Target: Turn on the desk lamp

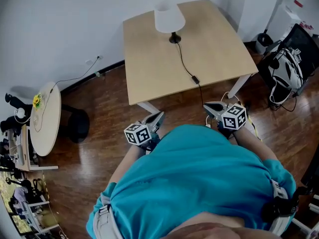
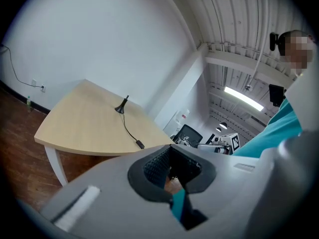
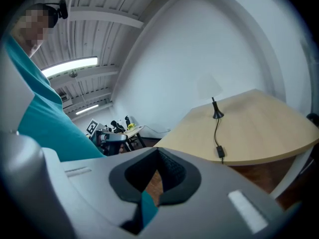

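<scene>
Two grippers are held close to a person's teal shirt [image 1: 199,173], just off the near edge of a pale wooden table [image 1: 149,59]; the left gripper [image 1: 158,115] and the right gripper [image 1: 208,105] each have their jaws closed tip to tip with nothing between them. The desk lamp [image 1: 170,20], a white shade on a black base, stands near the table's far edge, well apart from both grippers. Its black cord [image 1: 182,59] runs across the table toward the near edge, where an inline switch [image 1: 196,79] lies on the tabletop.
</scene>
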Motion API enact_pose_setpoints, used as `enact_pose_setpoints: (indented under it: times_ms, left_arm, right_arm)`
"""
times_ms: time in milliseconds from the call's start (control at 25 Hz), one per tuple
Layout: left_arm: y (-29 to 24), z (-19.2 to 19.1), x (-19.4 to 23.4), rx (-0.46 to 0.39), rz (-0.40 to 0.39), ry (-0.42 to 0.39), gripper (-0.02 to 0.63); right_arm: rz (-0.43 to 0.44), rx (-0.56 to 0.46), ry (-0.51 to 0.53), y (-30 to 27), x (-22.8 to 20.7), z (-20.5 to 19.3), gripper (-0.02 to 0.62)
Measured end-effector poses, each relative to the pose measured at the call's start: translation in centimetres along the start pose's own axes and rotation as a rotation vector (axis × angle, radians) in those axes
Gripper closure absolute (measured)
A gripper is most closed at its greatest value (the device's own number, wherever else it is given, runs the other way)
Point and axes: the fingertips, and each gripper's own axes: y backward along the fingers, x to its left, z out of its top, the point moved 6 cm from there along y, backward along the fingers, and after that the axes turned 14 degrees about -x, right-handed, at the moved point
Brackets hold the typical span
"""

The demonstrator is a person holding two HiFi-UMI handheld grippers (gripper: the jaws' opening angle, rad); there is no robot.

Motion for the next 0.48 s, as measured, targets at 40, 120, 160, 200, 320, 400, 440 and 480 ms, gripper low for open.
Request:
enact_pose_setpoints:
  times_ms: [40,120,160,200,320,400,440,480]
  left_arm:
    - [-0.4,0.4,0.5,0.002,-0.004,-0.001,0.604]
    - [-1.0,1.4,1.8,0.013,-0.021,0.007,0.604]
    - [-1.2,2.1,2.5,0.019,-0.033,0.01,0.604]
    - [-1.6,2.9,3.1,0.025,-0.048,0.012,0.604]
    - [-4.0,5.9,5.5,0.052,-0.106,0.019,0.604]
    - [-5.9,8.0,7.4,0.095,-0.148,0.02,0.604]
    - [-6.9,9.1,8.3,0.119,-0.17,0.015,0.604]
    - [-8.0,10.2,9.2,0.142,-0.191,0.01,0.604]
  right_arm:
    - [-0.006,-0.005,0.008,-0.6,-0.1,0.6,0.594]
    - [-0.019,-0.012,0.026,-2.3,0.0,2.0,0.594]
    - [-0.028,-0.016,0.034,-3.2,0.2,2.6,0.594]
    - [-0.04,-0.019,0.043,-4.2,0.3,3.3,0.594]
    - [-0.102,-0.02,0.06,-7.1,-0.4,5.7,0.594]
    - [-0.147,-0.021,0.053,-9.3,-0.9,7.2,0.594]
    - [-0.17,-0.022,0.05,-10.3,-1.1,8.0,0.594]
    - [-0.195,-0.023,0.045,-11.3,-1.4,8.8,0.594]
